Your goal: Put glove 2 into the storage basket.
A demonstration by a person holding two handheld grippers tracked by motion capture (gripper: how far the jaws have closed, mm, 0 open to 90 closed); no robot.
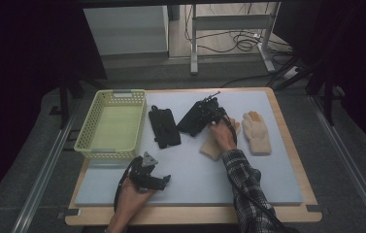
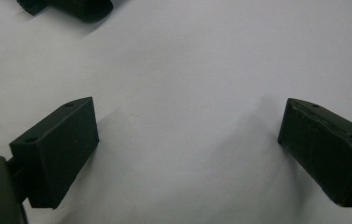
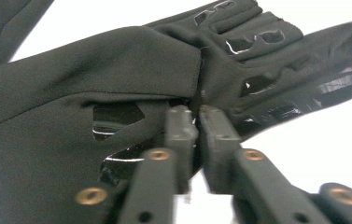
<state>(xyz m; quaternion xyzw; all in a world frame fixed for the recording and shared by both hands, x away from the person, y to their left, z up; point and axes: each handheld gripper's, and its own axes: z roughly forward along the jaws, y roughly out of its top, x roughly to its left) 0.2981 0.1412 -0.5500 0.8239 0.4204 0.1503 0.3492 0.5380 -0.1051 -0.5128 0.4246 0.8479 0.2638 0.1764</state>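
Two black gloves lie in the middle of the grey mat (image 1: 195, 174). One black glove (image 1: 163, 127) lies flat next to the basket. My right gripper (image 1: 201, 116) is shut on the other black glove (image 1: 190, 122). In the right gripper view the right gripper (image 3: 196, 119) pinches a fold of that glove (image 3: 94, 70) between its pads. A beige glove (image 1: 257, 132) lies flat to the right of it. A second beige glove (image 1: 212, 148) lies partly under the right hand. My left gripper (image 1: 165, 180) rests near the front edge, and in the left gripper view the left gripper (image 2: 187, 154) is open over bare mat.
A yellow mesh basket (image 1: 86, 131) stands at the mat's left side, with nothing visible inside. The mat lies on a wooden board (image 1: 292, 145). Metal rails run along both sides of the table, and a frame with cables stands beyond the far edge.
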